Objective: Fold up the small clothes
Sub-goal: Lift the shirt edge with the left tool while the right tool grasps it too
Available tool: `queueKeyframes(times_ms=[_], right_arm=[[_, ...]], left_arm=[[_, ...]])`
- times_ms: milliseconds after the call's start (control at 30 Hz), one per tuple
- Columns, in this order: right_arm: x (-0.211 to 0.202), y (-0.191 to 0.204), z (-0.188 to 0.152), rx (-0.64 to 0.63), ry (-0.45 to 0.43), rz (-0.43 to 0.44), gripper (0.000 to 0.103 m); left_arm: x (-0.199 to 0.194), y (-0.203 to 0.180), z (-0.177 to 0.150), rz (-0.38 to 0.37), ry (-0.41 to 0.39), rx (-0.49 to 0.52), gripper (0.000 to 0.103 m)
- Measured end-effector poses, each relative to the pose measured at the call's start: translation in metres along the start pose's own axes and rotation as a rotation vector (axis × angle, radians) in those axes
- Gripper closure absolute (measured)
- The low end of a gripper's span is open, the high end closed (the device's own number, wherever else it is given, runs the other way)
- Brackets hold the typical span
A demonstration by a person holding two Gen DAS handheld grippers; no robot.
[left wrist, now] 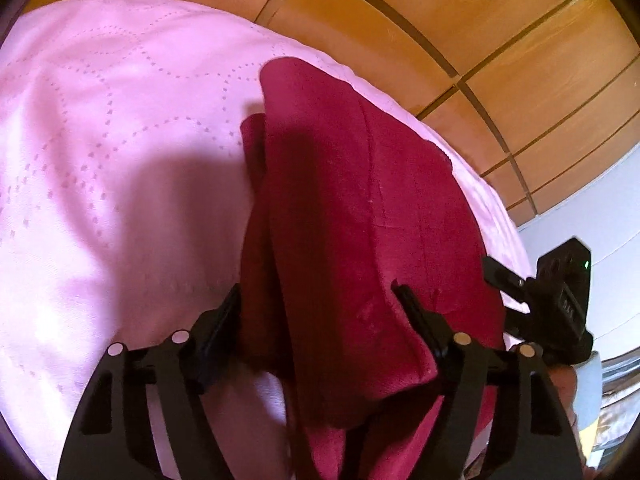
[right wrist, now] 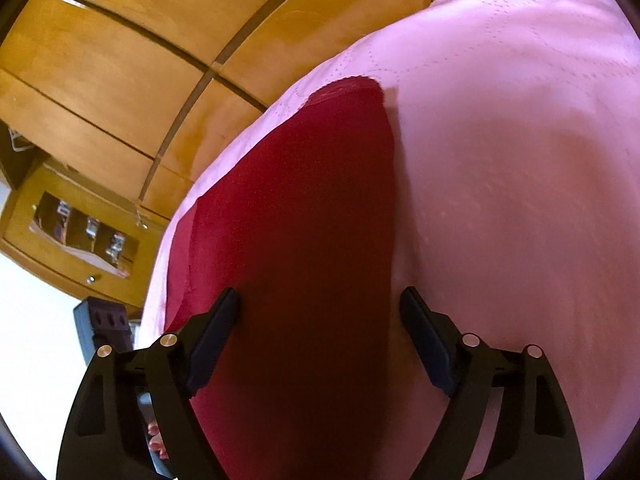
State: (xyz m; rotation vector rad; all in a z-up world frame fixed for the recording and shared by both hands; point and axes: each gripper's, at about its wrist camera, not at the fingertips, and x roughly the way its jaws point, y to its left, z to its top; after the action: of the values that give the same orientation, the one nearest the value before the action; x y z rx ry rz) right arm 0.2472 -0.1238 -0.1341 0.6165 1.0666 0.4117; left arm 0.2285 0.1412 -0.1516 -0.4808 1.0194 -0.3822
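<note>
Red garment (left wrist: 360,208) lies near bedspread (left wrist: 100,140) edge by wooden wardrobe (left wrist: 460,20), already doubled lengthwise (layers visible). Left gripper (left wrist: 320,300) and right gripper (right wrist: 320,304) both released, straddling garment's near end, not pinching. Left, by my read: cross fold.

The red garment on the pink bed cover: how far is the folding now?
Done: the red garment already lies doubled into a long strip on the pink bed cover. In hand: the left gripper and right gripper straddle its near end, jaws apart, fabric between them. Left: probably folding the strip shorter.
</note>
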Motion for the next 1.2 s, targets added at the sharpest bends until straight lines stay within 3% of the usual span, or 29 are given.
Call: queueKeyframes(times_ms=[133,267,367,600,800,1200], right_arm=[[0.005,0.005,0.002,-0.031,-0.008,-0.024,0.022],[-0.003,0.008,-0.003,-0.051,-0.039,-0.014,0.039],[-0.015,0.021,-0.010,-0.118,-0.080,-0.029,0.044],[-0.044,0.040,-0.019,-0.186,-0.142,0.004,0.052],[-0.077,0.044,-0.029,-0.227,-0.200,-0.013,0.052],[-0.147,-0.008,-0.044,-0.134,-0.346,-0.035,0.052]], left_arm=[[0.002,-0.011,-0.004,0.000,0.000,0.015,0.041],[-0.001,-0.012,-0.007,-0.022,-0.009,0.007,0.050],[-0.006,-0.018,-0.009,-0.040,-0.030,0.022,0.057],[-0.017,-0.036,-0.019,-0.074,-0.091,0.035,0.061],[-0.020,-0.078,-0.029,-0.083,-0.115,0.116,0.062],[-0.001,-0.169,-0.030,-0.111,-0.105,0.290,0.063]])
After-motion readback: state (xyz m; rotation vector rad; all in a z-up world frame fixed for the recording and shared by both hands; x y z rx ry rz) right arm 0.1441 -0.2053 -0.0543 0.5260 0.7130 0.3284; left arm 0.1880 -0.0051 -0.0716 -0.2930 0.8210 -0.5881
